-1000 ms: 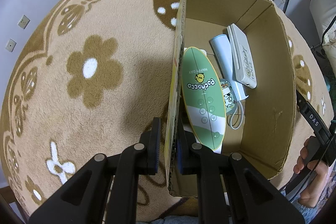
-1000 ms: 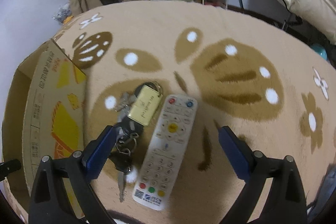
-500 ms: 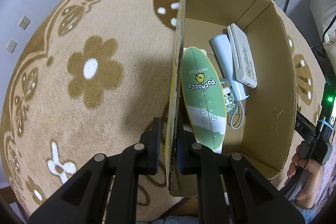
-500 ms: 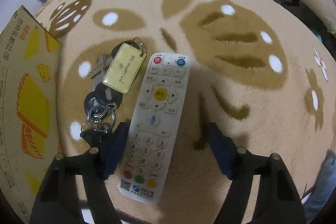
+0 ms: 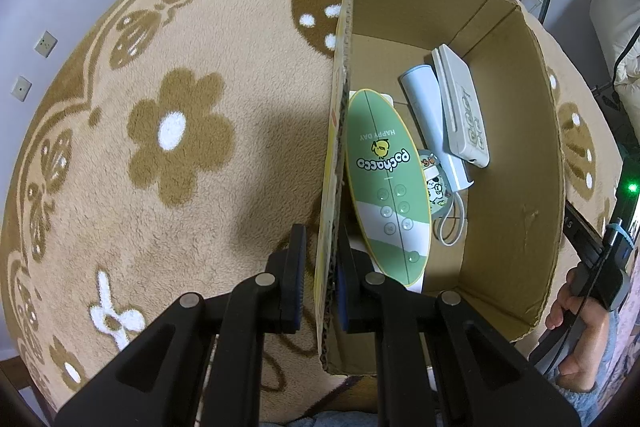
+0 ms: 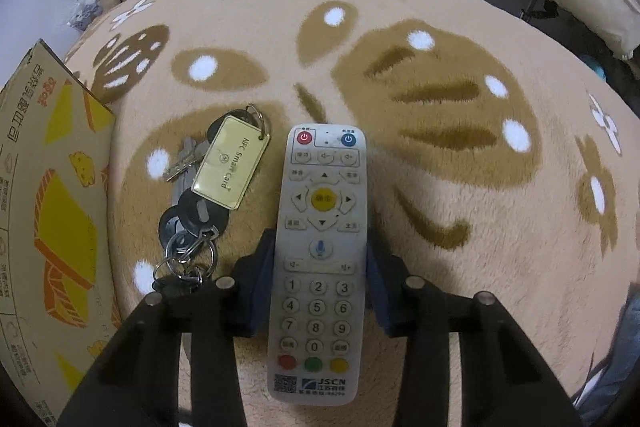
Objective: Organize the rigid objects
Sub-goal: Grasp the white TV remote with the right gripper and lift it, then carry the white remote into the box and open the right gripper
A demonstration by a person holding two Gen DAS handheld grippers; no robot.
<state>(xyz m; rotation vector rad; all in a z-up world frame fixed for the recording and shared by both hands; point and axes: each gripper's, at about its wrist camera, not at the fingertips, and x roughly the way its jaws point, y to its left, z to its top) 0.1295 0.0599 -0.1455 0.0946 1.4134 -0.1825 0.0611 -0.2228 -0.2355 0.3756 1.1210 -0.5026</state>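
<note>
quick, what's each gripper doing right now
Left gripper: shut on the side wall of the brown cardboard box.
Right gripper: jaws have just been closing, now on the sides of the white remote control.

We see a white remote control [image 6: 320, 247] lying flat, buttons up, between our right tongs [image 6: 320, 283]. Just left of them lies a key bunch [image 6: 200, 203] with a gold card. Our left tongs [image 5: 320, 275] clamp the cardboard box [image 5: 516, 147] wall.
</note>
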